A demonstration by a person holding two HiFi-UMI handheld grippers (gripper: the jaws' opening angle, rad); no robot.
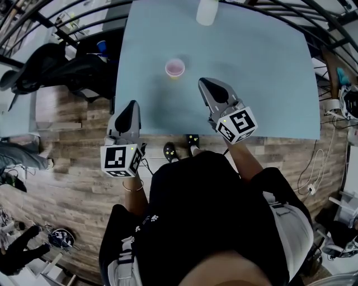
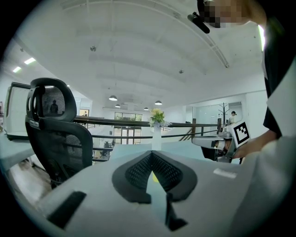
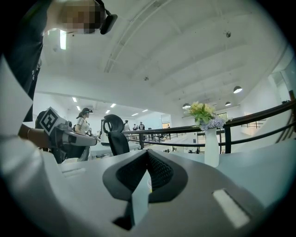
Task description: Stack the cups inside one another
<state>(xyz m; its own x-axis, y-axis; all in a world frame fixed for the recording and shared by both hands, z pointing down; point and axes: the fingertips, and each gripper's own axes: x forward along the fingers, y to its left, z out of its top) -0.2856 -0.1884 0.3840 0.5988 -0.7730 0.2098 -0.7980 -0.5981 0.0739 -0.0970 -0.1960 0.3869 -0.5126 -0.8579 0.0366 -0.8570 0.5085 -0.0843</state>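
With the left gripper (image 1: 133,104) and right gripper (image 1: 203,82) both closed on nothing, the cups (image 1: 174,68) look light, thin and crushable, best pinched gently at the rim.

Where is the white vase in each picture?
Head view: vase at the top edge, near the middle.
Left gripper view: vase at centre, flowers on top.
Right gripper view: vase right of centre.
Shared landmark: the blue table it stands on.
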